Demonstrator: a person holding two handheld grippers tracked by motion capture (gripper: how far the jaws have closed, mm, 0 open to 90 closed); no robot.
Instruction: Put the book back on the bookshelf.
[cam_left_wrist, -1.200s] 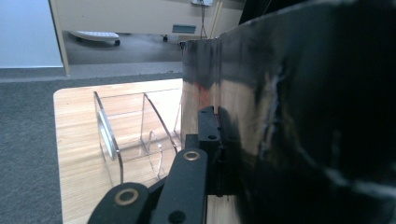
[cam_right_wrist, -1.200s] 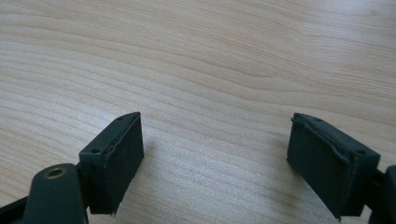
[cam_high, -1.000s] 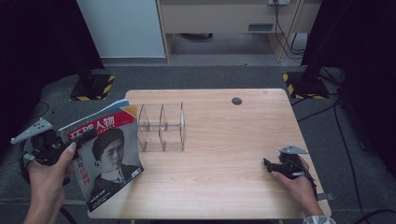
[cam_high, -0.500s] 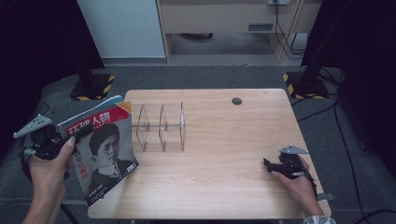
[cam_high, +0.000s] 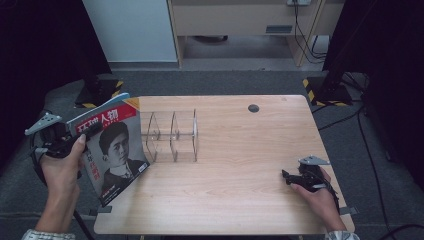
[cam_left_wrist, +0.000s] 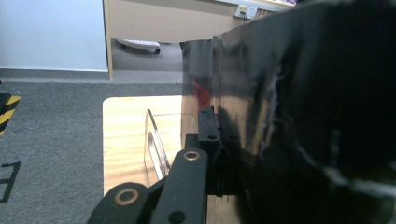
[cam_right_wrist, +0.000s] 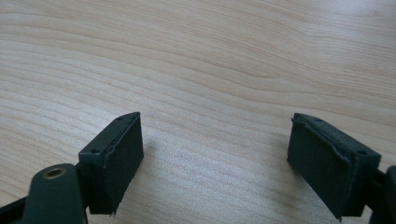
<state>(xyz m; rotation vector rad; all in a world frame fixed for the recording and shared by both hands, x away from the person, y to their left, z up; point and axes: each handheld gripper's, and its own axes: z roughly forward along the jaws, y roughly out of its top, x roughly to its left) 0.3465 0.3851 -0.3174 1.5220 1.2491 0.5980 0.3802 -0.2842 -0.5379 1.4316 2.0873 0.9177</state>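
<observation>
A magazine (cam_high: 112, 150) with a red title band and a portrait on its cover stands tilted over the table's left edge. My left gripper (cam_high: 81, 139) is shut on its left edge. In the left gripper view the glossy dark magazine (cam_left_wrist: 303, 116) sits clamped between the jaws of that left gripper (cam_left_wrist: 217, 140). A clear acrylic divider rack (cam_high: 172, 135) stands just right of the magazine, and the rack (cam_left_wrist: 156, 144) also appears past the jaws. My right gripper (cam_high: 287, 176) rests on the wooden table (cam_high: 240, 165) near its right front. The jaws of this right gripper (cam_right_wrist: 215, 158) stand wide apart with nothing between them.
A dark round grommet (cam_high: 253, 108) sits near the table's far edge. Stands with yellow-black striped bases (cam_high: 320, 89) flank the table on the grey floor. A white cabinet (cam_high: 130, 30) and cables lie beyond.
My left hand has carried the magazine a little to the left and toward the table's far side. The right gripper has stayed where it was.
</observation>
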